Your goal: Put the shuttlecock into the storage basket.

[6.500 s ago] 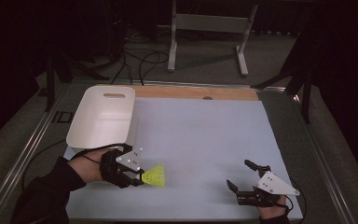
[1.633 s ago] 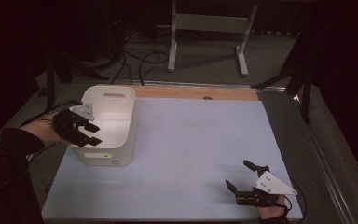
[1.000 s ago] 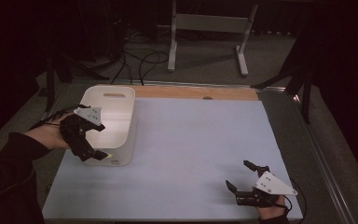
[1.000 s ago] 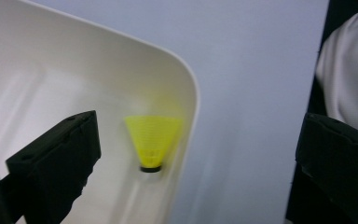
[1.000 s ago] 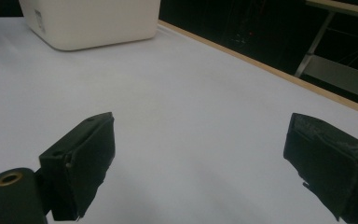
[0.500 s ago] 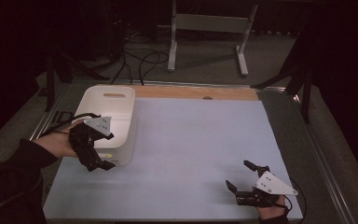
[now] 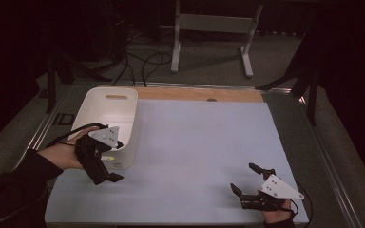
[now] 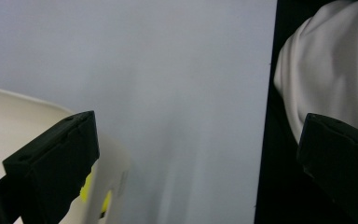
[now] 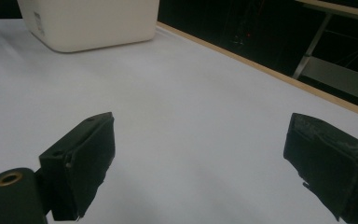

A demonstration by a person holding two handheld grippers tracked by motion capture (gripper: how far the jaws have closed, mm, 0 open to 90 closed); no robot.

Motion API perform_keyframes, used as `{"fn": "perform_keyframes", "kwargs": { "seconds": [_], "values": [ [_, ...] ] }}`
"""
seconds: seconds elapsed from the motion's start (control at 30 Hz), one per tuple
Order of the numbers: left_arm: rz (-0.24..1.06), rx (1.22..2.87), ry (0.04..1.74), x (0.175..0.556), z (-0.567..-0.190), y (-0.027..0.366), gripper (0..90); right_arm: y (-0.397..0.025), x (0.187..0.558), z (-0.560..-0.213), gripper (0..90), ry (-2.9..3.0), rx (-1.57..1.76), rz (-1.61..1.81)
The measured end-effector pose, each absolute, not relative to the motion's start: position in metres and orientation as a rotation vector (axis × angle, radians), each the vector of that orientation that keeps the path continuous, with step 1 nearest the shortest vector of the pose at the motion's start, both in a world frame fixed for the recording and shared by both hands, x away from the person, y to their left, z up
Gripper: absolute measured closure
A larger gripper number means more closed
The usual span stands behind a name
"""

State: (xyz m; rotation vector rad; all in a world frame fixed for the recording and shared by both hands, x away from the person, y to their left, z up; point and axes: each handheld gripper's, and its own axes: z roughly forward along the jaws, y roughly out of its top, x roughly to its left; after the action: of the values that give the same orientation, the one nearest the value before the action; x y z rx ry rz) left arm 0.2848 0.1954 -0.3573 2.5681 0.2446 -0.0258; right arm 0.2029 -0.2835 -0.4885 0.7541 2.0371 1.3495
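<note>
Left tool (image 7: pixel 105 172) poised over the near end of the white bin (image 7: pixel 123 107), jaws spread wide, nothing between them. Right tool (image 7: pixel 247 183) down at the near right part of the bench (image 7: pixel 204 142), jaws likewise wide apart and empty, well apart from the bin.

Yellow-green object (image 8: pixel 86 189) inside the bin at its near end, glimpsed in the left gripper view through the handle slot in the end wall, and as a faint yellow patch (image 7: pixel 107 157) in the high view just beside the left tool. Too little of it exposed to tell its long axis or which way it points.

Bin itself oblong, long axis running away from the person, standing at the left edge of the bench, handle cut-out in the far wall.

Bench covered with a pale blue-grey sheet, smooth and matte; bare wooden strip (image 7: pixel 199 94) along the far edge; metal rails down both sides. Beyond, a dim room: grey floor, black cables (image 7: pixel 142 61) looping across it, a light metal stand (image 7: pixel 214 28) with two legs, dark surroundings.
</note>
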Motion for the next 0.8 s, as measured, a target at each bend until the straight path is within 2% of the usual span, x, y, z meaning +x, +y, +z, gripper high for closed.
{"fn": "perform_keyframes", "kwargs": {
  "seconds": [0.8],
  "values": [
    [-0.057,2.576,0.137,0.25,-0.381,0.172,0.0,-0.283,0.203,-0.488,8.9,2.039,0.756,1.347]
  ]
}}
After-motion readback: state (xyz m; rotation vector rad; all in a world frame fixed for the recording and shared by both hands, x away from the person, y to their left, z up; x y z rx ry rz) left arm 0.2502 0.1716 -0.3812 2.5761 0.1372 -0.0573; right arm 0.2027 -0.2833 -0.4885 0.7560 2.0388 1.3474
